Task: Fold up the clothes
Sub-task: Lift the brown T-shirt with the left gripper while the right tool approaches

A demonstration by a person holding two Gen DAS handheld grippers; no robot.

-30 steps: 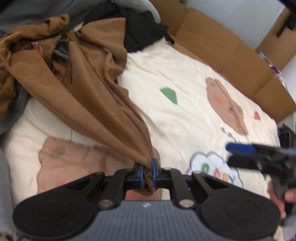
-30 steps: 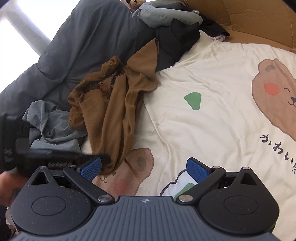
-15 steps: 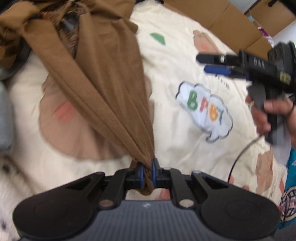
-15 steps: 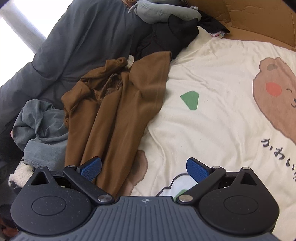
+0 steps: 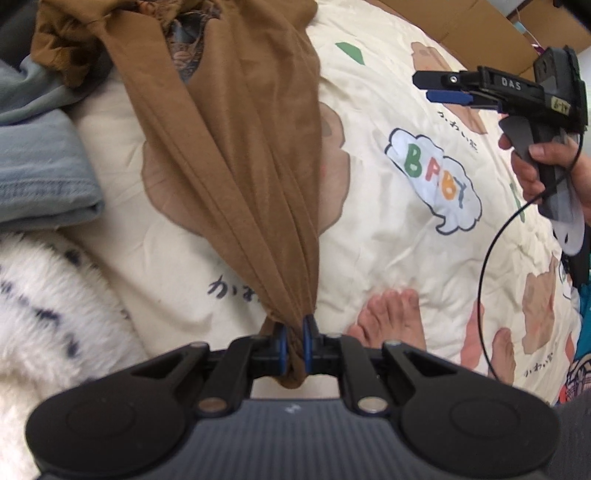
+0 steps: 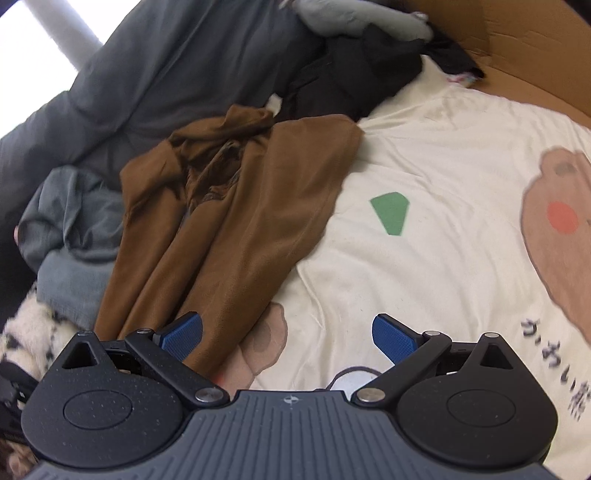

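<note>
A brown garment (image 5: 236,155) stretches in a taut band across the cream bear-print bedspread (image 5: 388,236). Its near end is bunched between the pads of my left gripper (image 5: 292,345), which is shut on it. The far end stays crumpled by the grey clothes at the top left. In the right wrist view the same brown garment (image 6: 229,229) lies in long folds, and my right gripper (image 6: 288,334) stands wide open above the bedspread (image 6: 443,177), its left pad just over the cloth's edge. The left wrist view shows the right gripper (image 5: 439,90) held by a hand at the upper right.
Grey and blue clothes (image 5: 40,158) and a white fluffy item (image 5: 48,306) lie left of the brown cloth. A dark grey duvet (image 6: 155,62) and black clothing (image 6: 351,74) fill the far side. Cardboard (image 6: 498,33) borders the bed. Bare toes (image 5: 391,317) rest near my left gripper.
My left gripper has drawn the brown garment towards the near side, stretching it out across the bedspread. The right gripper has drifted slightly towards the garment and stayed open.
</note>
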